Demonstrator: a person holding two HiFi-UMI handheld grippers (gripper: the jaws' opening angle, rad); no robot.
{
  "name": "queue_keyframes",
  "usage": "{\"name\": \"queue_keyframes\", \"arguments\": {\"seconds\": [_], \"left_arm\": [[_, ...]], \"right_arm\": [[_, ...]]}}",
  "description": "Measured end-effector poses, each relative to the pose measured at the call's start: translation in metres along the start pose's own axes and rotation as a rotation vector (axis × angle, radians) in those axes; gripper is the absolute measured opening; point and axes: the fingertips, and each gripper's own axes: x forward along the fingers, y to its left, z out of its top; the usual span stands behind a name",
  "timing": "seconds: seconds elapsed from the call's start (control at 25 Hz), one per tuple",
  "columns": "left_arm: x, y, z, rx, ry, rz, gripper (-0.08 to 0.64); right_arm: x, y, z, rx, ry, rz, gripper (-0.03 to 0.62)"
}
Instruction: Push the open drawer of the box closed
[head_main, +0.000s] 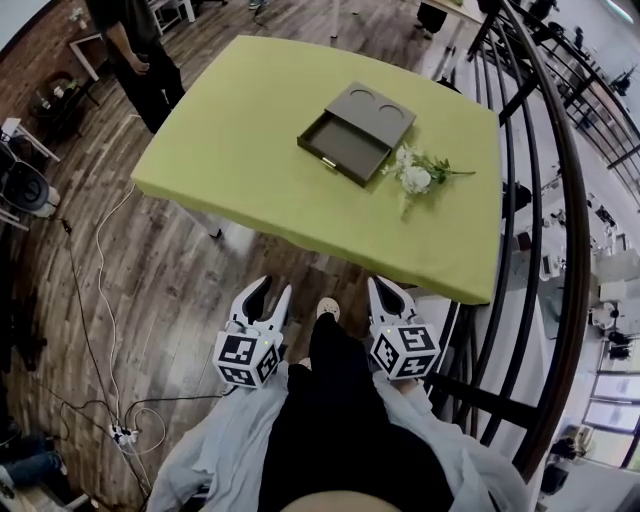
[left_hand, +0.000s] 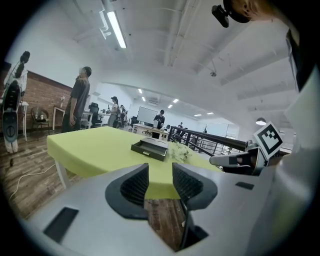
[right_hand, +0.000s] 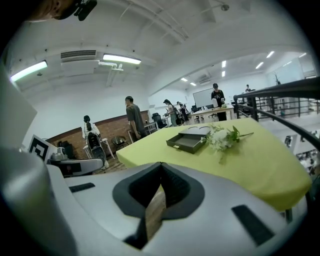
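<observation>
Two grippers hang short of the table: left gripper part-open and empty, right gripper closed on nothing. Well ahead sits the box, its drawer open toward them, nearer the right.

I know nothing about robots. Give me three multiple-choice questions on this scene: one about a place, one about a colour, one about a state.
1. Where do the flowers lie? A on a chair; B on the table beside the box; C on the floor.
2. What colour covers the table? A yellow-green; B red; C blue.
3. How is the box's drawer? A shut; B taken out; C pulled open.
Answers: 1 B, they rest by the box; 2 A, every view shows it; 3 C, its hollow inside shows.
</observation>
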Motion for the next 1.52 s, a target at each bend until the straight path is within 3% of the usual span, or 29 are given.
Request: {"name": "queue_keyframes", "arguments": {"seconds": [0.52,0.96,1.24,1.52], "left_arm": [[0.097,0.012,0.030,0.006,0.005,0.022,0.147],[0.160,0.026,0.044,-0.066,-0.009,0.018,0.147],[0.184,0.029,0.048,-0.167,-0.040,-0.008,0.147],[0.207,0.047,0.049,-0.392,-0.070,-0.060,0.147]], "right_arm": [[0.072,-0.059,0.047,0.010,0.012,0.035,0.007],[0.119,-0.091,0.072,0.012,0.024,0.060,0.006],[0.139,-0.099,0.075,0.007,0.045,0.090,0.006],[0.156,-0.101,0.069,0.037,0.076,0.069,0.006]]}}
